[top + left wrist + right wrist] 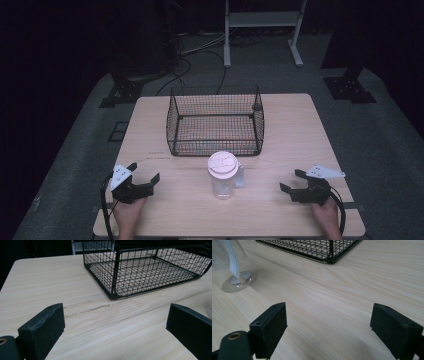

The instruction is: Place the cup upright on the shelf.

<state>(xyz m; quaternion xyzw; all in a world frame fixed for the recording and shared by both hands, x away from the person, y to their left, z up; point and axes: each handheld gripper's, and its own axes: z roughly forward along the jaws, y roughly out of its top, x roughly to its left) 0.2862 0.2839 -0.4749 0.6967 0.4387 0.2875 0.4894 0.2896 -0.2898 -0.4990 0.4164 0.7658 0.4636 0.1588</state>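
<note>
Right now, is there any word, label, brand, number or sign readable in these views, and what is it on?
None can be read.
Cup: the clear wall and white lid show no print; the lid's raised marks are too small to tell.
Basket: bare black wire, no tag.
Table: plain wood grain, with only a dark scuff.
Left gripper and right gripper: no lettering on the jaws or grey plates.

White metal frame (262,22) stands beyond wooden table (300,130).
</note>
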